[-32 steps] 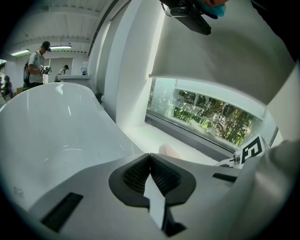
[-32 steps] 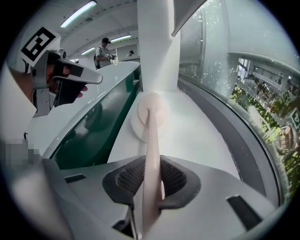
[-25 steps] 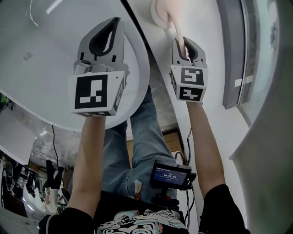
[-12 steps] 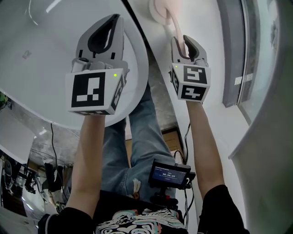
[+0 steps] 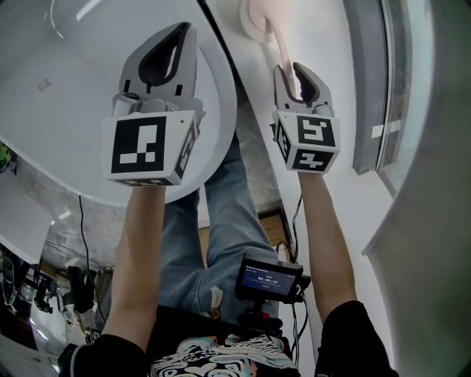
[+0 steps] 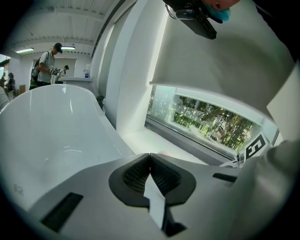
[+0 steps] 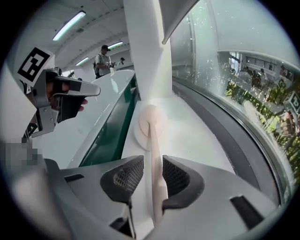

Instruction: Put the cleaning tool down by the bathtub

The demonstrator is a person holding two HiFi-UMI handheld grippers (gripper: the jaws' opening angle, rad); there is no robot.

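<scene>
The cleaning tool [image 5: 259,20] is pale pink, with a round head resting on the white floor beside the bathtub [image 5: 73,88] and a long handle [image 7: 153,173] running back toward me. My right gripper [image 5: 295,71] [image 7: 153,159] has just been opening; its pads stand on either side of the handle without pressing it. My left gripper [image 5: 187,31] [image 6: 150,154] hovers over the tub's rim, shut with nothing in it. The white tub also fills the left of the left gripper view [image 6: 51,122].
A long window [image 5: 390,74] [image 7: 253,93] with a dark frame runs along the right. A white pillar [image 7: 145,56] rises behind the tool's head. My jeans-clad legs [image 5: 228,221] and a small screen device [image 5: 268,278] are below. People [image 6: 49,58] stand far behind the tub.
The right gripper's jaws have spread wider round the tool's handle. Both hands have stayed almost in place; the tool's head has not moved.
</scene>
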